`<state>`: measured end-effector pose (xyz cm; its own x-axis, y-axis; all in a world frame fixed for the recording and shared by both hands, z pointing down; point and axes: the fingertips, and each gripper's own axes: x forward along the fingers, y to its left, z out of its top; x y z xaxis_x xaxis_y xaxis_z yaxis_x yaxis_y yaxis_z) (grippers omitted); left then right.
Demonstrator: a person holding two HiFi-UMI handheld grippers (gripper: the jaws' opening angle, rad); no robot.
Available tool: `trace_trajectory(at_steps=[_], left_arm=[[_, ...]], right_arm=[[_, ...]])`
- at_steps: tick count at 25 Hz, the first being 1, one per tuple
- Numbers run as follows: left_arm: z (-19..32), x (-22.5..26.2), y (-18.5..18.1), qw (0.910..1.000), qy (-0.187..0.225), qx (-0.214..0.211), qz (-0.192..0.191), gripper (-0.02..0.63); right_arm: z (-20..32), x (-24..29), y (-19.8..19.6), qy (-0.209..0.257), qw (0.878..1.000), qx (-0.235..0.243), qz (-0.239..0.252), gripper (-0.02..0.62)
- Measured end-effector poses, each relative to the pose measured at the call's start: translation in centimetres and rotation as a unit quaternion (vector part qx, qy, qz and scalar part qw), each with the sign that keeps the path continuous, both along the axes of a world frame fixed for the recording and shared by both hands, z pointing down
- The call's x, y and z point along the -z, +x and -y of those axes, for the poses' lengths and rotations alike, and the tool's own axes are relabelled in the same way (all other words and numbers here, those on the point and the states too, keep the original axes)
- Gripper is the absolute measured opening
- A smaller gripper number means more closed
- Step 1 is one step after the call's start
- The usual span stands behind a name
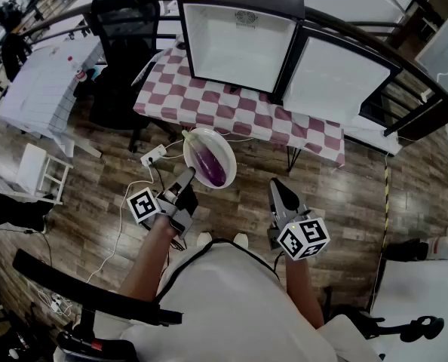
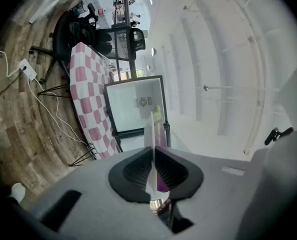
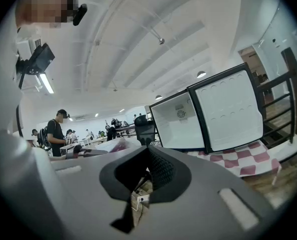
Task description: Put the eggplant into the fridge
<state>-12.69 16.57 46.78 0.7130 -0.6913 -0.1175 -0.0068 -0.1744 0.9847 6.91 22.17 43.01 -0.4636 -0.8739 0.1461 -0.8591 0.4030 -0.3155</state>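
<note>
While our left claw (image 1: 188, 174) is gripping the plate (image 1: 207, 131) bearing the eggplant (image 1: 212, 164), we are holding our right claw (image 1: 276, 186) clenched, empty.

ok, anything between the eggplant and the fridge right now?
Nothing visible. The fridge stands open with its opening clear, and the eggplant lies on the plate clamped in the left gripper jaws, in front of it.

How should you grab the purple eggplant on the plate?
Probably around its middle, coming down from above with the free right hand-held gripper. The eggplant lies flat and long in the plate, so jaws fit across its narrow width; the left hand-held gripper pinches the plate's near rim.
</note>
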Motion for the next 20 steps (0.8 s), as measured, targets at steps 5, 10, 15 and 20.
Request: trace_trajectory(at_steps=[5, 10, 15, 20], left_arm=[[0.0, -0.6, -0.4, 1.0000, -0.004, 0.000, 0.005, 0.026], [-0.3, -0.7, -0.6, 1.0000, -0.003, 0.003, 0.005, 0.026], [-0.6, -0.5, -0.7, 1.0000, -0.002, 0.004, 0.002, 0.026], [-0.7, -0.5, -0.2, 1.0000, -0.002, 0.004, 0.004, 0.026]], right_arm=[[-0.1, -0.2, -1.2, -0.001, 1.000, 0.014, -0.005, 0.005], [-0.2, -0.3, -1.0, -0.002, 1.000, 0.018, -0.013, 0.005], [-0.6, 0.0, -1.7, -0.006, 0.999, 0.044, 0.028, 0.006], [-0.5, 0.1, -1.7, -0.004, 0.999, 0.051, 0.017, 0.006]])
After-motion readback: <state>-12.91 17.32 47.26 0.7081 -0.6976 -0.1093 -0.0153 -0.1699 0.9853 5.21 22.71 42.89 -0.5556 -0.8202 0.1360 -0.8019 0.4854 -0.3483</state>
